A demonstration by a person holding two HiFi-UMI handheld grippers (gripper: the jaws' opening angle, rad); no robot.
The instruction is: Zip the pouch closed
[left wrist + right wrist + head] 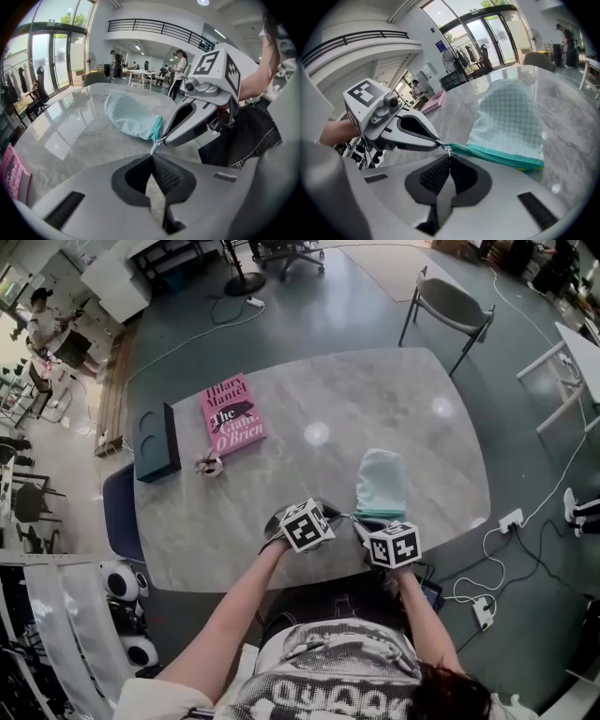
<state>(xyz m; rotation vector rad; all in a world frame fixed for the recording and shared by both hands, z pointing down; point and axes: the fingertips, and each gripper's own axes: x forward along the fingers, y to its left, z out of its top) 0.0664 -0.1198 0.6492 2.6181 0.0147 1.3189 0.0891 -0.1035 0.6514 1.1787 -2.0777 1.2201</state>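
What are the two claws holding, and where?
The left claw and the right claw both pinch the pouch at one end of its teal zipper.

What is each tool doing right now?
Left tool: closed, pinching the pouch at its zipper end.
Right tool: closed on that same zipper end.

marble table (309, 390) with pouch (380, 484), book (232, 414), box (155, 442)

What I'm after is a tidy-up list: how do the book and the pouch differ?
The book is pink and printed; the pouch is pale green fabric. The book lies untouched far left; the pouch is gripped by the left claw and right claw. Both rest on the table.
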